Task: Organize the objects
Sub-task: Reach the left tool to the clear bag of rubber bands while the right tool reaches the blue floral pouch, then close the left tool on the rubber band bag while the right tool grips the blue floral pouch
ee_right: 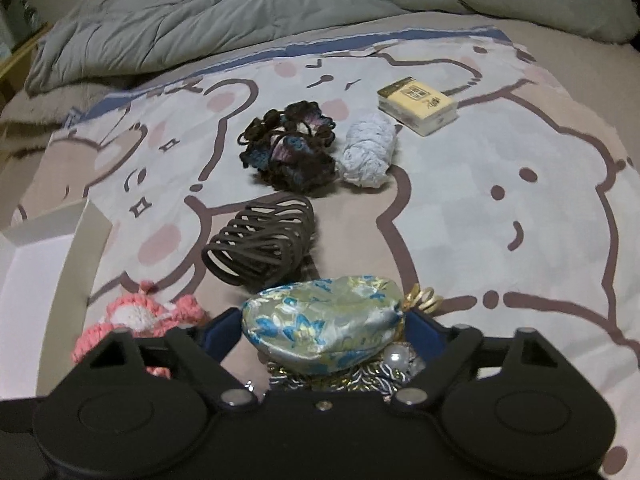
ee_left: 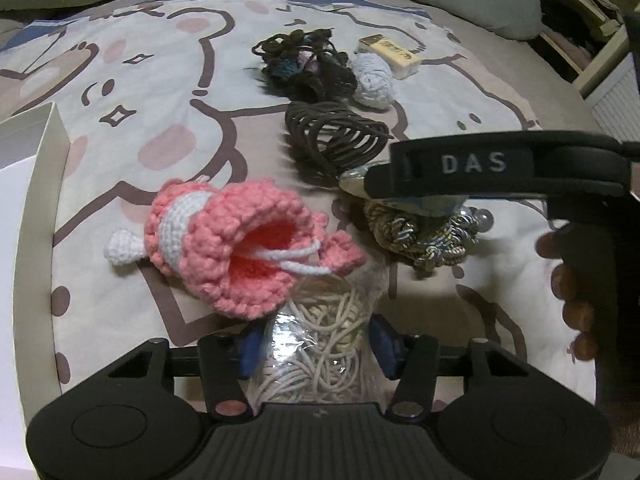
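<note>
Trouble looks likeliest at the lower middle of the left wrist view: the left tool (ee_left: 316, 354) has its blue pads pressed on a clear bag of white cords (ee_left: 320, 360), and that slick plastic could slide out, or the bag could drag the pink crochet pouch (ee_left: 224, 240) lying against its top. In the right wrist view, the right tool (ee_right: 320, 330) stands apart around a brocade pouch (ee_right: 324, 320) at bottom centre; I judge it is not yet squeezing, and closing could snag the pearl and braid trinkets (ee_right: 396, 360) beneath.

Counting left to right on the bed (ee_right: 520, 208): 1 white box (ee_right: 40, 264) at the left edge, 1 pink pouch, 1 bag of cords, 1 bundle of brown hair ties (ee_right: 260, 246), 1 dark crochet scrunchie heap (ee_right: 290, 146), 1 brocade pouch, 1 pale blue roll (ee_right: 370, 150), 1 yellow packet (ee_right: 418, 106).
</note>
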